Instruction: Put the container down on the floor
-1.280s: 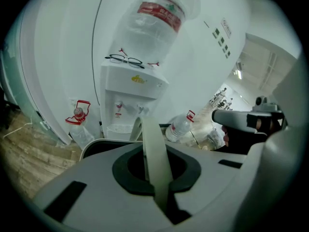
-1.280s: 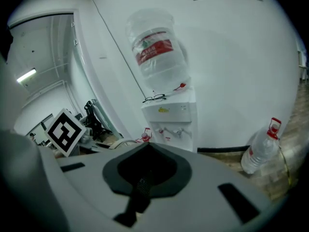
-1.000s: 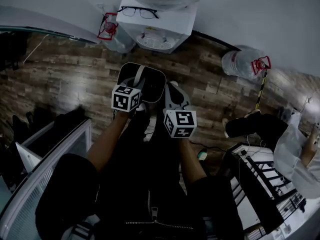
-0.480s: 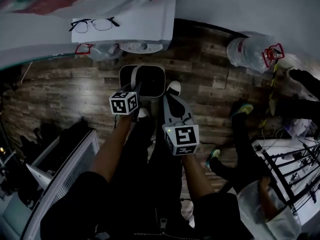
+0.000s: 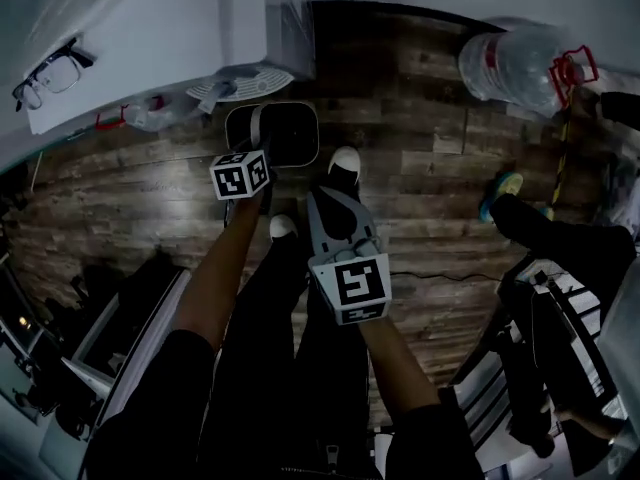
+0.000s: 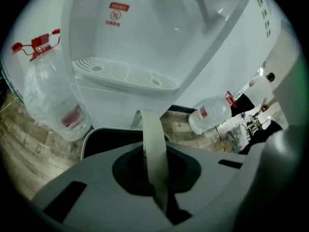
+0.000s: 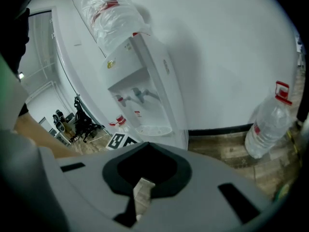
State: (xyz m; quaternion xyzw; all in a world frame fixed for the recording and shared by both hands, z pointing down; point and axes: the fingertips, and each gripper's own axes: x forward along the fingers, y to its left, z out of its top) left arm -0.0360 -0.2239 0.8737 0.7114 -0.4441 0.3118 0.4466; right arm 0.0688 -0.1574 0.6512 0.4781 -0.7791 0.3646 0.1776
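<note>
The container is a dark bin with a pale rim and a pale strap handle. It hangs low over the wood floor, in front of the water dispenser's base. My left gripper is shut on that handle, and the strap runs up between the jaws in the left gripper view. Part of the bin's rim shows below the handle. I cannot tell whether the bin touches the floor. My right gripper is shut with nothing in it. It is held higher, to the right of the bin and apart from it.
A white water dispenser stands just behind the bin, glasses lying on top. Large water bottles lie on the floor at the dispenser's left and at the far right. My shoes are beside the bin. Another person's legs and a rack are at right.
The left gripper has gone down and away with the container, which now looks smaller and closer to the floor. The right gripper has stayed up, nearer the camera. The head view has swung left.
</note>
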